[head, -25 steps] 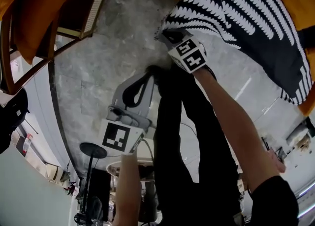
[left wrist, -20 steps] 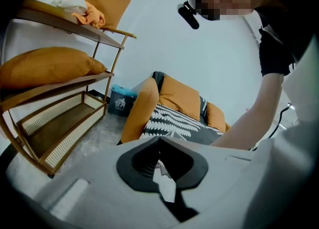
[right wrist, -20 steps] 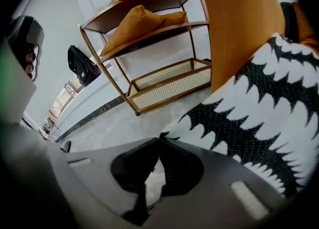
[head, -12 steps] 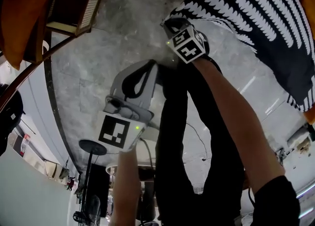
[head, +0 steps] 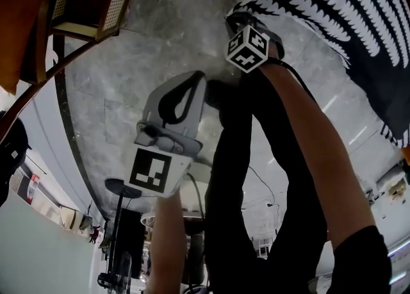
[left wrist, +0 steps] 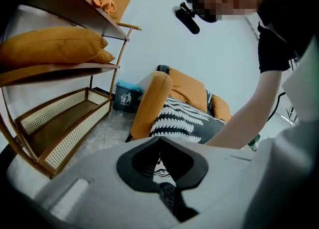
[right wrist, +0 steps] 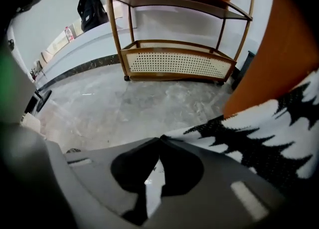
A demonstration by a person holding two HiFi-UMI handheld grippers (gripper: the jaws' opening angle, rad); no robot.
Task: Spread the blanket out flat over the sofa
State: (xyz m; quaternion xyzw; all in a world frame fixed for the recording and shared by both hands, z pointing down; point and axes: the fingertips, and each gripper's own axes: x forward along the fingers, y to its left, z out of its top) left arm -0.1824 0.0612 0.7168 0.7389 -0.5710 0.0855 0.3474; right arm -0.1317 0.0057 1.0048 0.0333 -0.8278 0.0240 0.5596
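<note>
A black-and-white patterned blanket [head: 333, 24] lies draped over the orange sofa [left wrist: 154, 98], with its edge hanging toward the floor. My right gripper [head: 236, 20] is at the blanket's lower corner. In the right gripper view the jaws [right wrist: 159, 138] are shut, and the blanket [right wrist: 264, 133] edge runs right up to their tips, so it looks pinched there. My left gripper [head: 197, 80] hangs over the marble floor, apart from the blanket. Its jaws [left wrist: 159, 139] are shut with nothing held. Past them I see the blanket [left wrist: 184, 120] on the sofa seat.
A wooden shelf rack with rattan panels [left wrist: 65, 118] stands to the left of the sofa, with orange cushions [left wrist: 55, 43] on it. A dark bin [left wrist: 124, 97] sits between rack and sofa. The person's black trouser legs [head: 243, 158] are under the grippers. A round-based stand [head: 122, 195] is behind.
My right gripper has moved away from the body toward the sofa, and the blanket corner went with it. The left gripper has risen slightly in the head view.
</note>
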